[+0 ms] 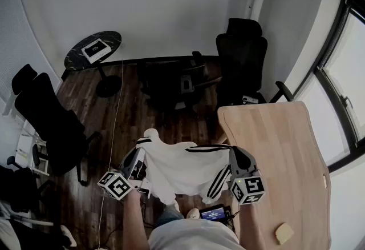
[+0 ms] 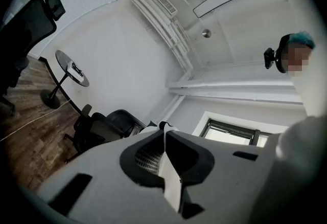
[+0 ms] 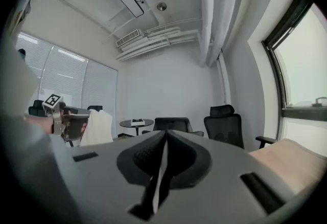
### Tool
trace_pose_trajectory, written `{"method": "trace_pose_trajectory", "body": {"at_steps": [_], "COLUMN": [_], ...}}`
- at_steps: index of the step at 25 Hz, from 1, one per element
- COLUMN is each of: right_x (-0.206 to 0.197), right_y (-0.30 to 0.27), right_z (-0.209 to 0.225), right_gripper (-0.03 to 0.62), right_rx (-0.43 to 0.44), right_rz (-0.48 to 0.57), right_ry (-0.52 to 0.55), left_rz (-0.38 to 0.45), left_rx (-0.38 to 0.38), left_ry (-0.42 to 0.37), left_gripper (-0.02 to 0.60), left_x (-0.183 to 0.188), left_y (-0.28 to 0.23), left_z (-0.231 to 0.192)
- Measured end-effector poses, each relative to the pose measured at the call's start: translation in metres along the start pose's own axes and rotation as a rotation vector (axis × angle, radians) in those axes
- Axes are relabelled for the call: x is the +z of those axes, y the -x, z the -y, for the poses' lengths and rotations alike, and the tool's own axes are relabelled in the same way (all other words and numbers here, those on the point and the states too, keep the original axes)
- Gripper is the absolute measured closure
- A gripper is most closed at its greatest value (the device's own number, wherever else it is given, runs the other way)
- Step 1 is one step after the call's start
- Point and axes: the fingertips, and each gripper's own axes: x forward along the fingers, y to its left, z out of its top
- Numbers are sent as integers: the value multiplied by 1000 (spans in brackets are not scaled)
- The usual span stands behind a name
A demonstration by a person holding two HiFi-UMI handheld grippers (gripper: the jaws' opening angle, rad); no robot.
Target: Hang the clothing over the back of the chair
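A white top with black stripes (image 1: 185, 168) hangs spread between my two grippers, low in the head view and just in front of the person. My left gripper (image 1: 138, 158) is shut on its left shoulder, and white cloth (image 2: 171, 182) shows pinched between the jaws (image 2: 164, 133). At the other shoulder my right gripper (image 1: 235, 158) is shut too, with a thin edge of cloth (image 3: 161, 174) in its jaws (image 3: 166, 133). A low black chair (image 1: 168, 80) stands straight ahead across the wood floor. A tall black office chair (image 1: 242, 52) is beside it at the back right.
A light wooden desk (image 1: 279, 146) runs along the right, with a yellow sponge (image 1: 283, 233) near its front. Another black office chair (image 1: 48, 115) stands at the left. A small round dark table (image 1: 94, 49) with a white box is at the back left wall.
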Motion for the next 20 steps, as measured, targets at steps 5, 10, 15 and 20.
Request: {"method": "trace_pose_trajectory", "body": {"at_steps": [5,10,15,20], "right_x": [5,19,25,30], "right_y": [5,0,-6,-14], "right_z": [-8,-19,-21,-20], "right_gripper": [575,574,574,574], "right_rx": [-5,7,-4,4], "right_rz": [11,38,70,66], "right_ry": [7,18,-9,-3], "left_rz": [-33,-95,-181,-186], "left_rx": [42,106,164,137], "left_ry": [-72,-227,-375,-352], "left_gripper": [555,555,555,555], "left_x": [5,11,-2,-10], "left_y": [8,11,9,-3], "left_z": [4,2,-2,5]}}
